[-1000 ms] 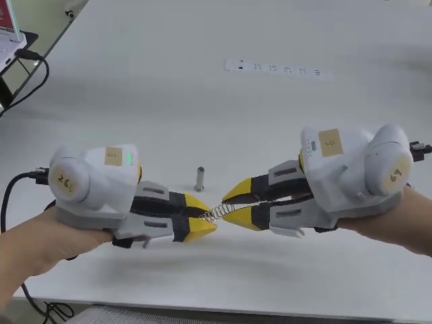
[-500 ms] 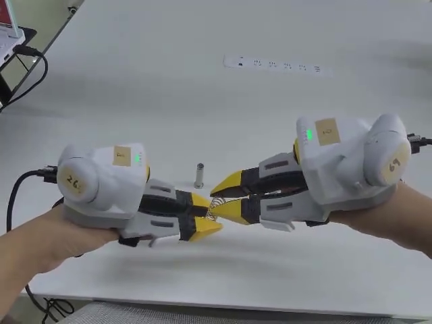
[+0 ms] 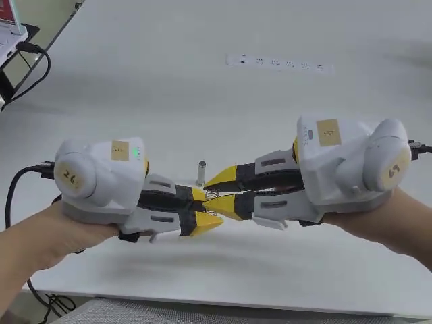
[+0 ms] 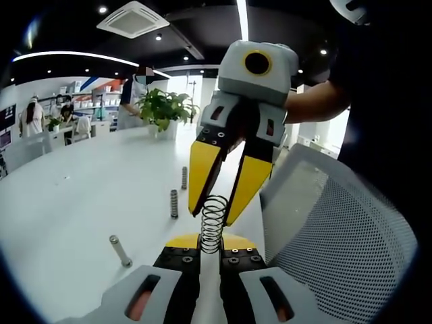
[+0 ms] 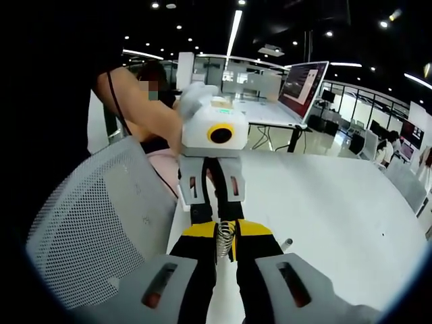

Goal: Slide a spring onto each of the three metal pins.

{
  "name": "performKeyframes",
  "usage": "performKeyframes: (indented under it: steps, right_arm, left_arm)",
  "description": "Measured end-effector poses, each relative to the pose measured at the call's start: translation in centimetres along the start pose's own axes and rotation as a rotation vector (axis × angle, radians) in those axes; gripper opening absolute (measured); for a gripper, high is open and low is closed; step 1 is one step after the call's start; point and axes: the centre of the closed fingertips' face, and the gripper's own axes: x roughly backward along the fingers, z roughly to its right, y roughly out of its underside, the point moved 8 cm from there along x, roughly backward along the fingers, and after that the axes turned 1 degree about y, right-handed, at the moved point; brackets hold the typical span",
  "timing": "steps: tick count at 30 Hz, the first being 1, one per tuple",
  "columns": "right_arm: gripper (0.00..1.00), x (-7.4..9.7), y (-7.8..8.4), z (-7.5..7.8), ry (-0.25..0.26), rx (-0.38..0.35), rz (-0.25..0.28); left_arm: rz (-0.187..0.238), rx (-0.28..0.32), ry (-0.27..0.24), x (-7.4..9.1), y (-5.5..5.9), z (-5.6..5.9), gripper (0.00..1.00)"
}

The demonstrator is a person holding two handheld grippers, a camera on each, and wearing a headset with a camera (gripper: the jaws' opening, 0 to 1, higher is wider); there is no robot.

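In the head view my two grippers meet tip to tip over the near edge of the white table (image 3: 135,101). My left gripper (image 3: 206,210) comes in from the left and my right gripper (image 3: 212,196) from the right. The spring (image 3: 211,196) sits between their yellow tips. One pin (image 3: 201,172) stands upright on the table just behind them. A power strip (image 3: 280,65) lies well beyond it.

In the left gripper view my left gripper (image 4: 210,243) is nearly closed, pinching the near end of the spring (image 4: 213,223), which sticks straight out ahead. My right gripper (image 4: 214,217) faces me with its jaws parted, one on either side of the spring's far end. I cannot tell whether they touch the coils. Off to the left, three pins (image 4: 184,177) are on the table. The middle one (image 4: 174,202) looks ribbed, perhaps with a coil on it, but it is too small to be sure. A mesh chair (image 4: 337,229) is on the right.

In the right gripper view my right gripper (image 5: 226,233) has a narrow gap between its yellow tips, with the spring (image 5: 225,237) inside it. My left gripper (image 5: 217,212) points straight back at me. A pin (image 5: 286,243) shows just to the right on the table.
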Motion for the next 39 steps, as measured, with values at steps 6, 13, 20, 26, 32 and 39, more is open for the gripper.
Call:
performKeyframes:
  steps: [6,13,20,26,32,39]
  right_arm:
    - [0.06,0.03,-0.03,-0.03,0.003,0.014,0.000]
    - [0.06,0.14,-0.19,0.05,0.010,0.035,-0.016]
    - [0.06,0.24,-0.17,0.11,0.011,0.044,-0.029]
    - [0.06,0.12,-0.46,0.16,0.006,0.069,-0.039]
    - [0.06,0.11,-0.69,0.21,0.002,0.087,-0.048]
    - [0.06,0.19,-0.94,0.30,0.003,0.096,-0.052]
  left_arm:
    - [-0.001,0.006,-0.008,0.11,0.11,-0.01,0.02]
    - [-0.002,0.011,-0.023,0.07,-0.01,-0.07,0.02]
    - [-0.005,0.016,-0.035,0.15,0.08,-0.12,0.03]
    - [0.001,0.014,-0.044,0.23,-0.06,-0.26,0.03]
    - [0.010,0.016,-0.047,0.30,-0.27,-0.33,0.04]
    - [0.025,0.025,-0.050,0.45,-0.50,-0.39,0.04]
